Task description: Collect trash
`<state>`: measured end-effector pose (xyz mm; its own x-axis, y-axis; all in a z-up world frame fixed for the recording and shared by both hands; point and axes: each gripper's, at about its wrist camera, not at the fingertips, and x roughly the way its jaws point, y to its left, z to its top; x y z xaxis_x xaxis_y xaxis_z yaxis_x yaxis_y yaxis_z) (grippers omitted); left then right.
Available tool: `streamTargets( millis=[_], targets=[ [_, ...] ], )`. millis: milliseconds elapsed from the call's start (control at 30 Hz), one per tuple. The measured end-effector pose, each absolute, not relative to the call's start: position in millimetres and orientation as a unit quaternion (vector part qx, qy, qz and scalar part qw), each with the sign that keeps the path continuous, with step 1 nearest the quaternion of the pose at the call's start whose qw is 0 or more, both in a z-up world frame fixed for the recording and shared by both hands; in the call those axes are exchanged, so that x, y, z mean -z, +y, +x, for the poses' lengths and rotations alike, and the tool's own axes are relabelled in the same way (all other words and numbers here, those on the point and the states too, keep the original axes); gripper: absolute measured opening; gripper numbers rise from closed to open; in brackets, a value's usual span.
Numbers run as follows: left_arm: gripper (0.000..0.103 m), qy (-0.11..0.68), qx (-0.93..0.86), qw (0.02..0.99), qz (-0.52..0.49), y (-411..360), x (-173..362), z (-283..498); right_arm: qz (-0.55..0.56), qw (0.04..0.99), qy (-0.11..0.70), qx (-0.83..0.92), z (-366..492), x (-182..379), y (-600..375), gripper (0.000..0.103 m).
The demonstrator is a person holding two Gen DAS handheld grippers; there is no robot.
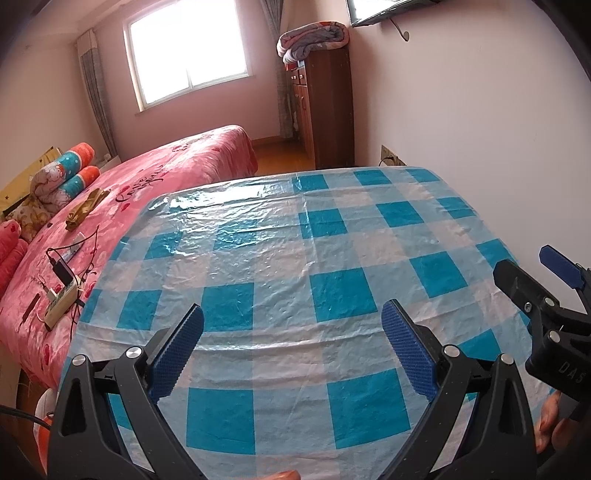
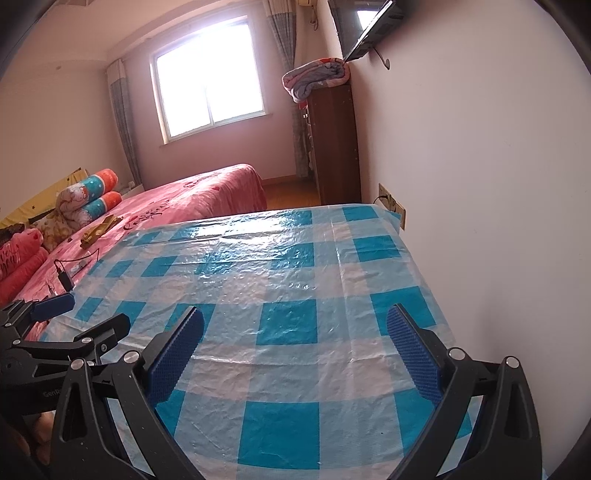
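Two hand-held grippers are seen above one tabletop (image 1: 280, 258) covered in blue-and-white checked plastic. The left hand-held gripper (image 1: 291, 350) is held with its two blue-padded fingers spread wide and nothing between them; the right hand-held gripper (image 2: 295, 350) is likewise spread apart and empty. Each is also caught partly in the other's view, at the edge of the frame.

No trash can be made out on the tabletop in either view; where the task's thing lies cannot be told.

Left of the tabletop one bed (image 1: 177, 166) with a pink cover is seen. On it are counted two orange-and-teal bolster pillows (image 1: 79, 162), one power strip (image 1: 61, 304), one black adapter (image 1: 61, 271) with cables, and one olive cloth item (image 1: 83, 208) whose nature is hard to make out. The bed's near end is cut off by the frame.

Beyond the tabletop one wooden cabinet (image 1: 325, 107) is set against the wall, with one folded blanket (image 1: 314, 38) on top. One bright window (image 1: 188, 55) is washed out, with one curtain to each side. A wall-mounted screen (image 2: 365, 26) above the cabinet is cut off at the frame's top. One wall socket (image 2: 391, 206) is seen at the tabletop's far corner.
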<state>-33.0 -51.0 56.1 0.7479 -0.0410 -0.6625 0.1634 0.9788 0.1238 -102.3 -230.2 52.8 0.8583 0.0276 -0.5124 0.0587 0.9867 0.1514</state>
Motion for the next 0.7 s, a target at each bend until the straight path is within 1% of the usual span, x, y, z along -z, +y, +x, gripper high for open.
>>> streamTargets(
  millis=[433,700],
  targets=[
    [0.097,0.376,0.054,0.922,0.073,-44,-38,-21,0.081,0.953,0.293,0.001,-95,-43,-225,0.098],
    [0.097,0.429,0.029,0.901,0.057,-34,-10,-2,0.073,0.932,0.355,-0.012,-78,-26,-217,0.098]
  ],
)
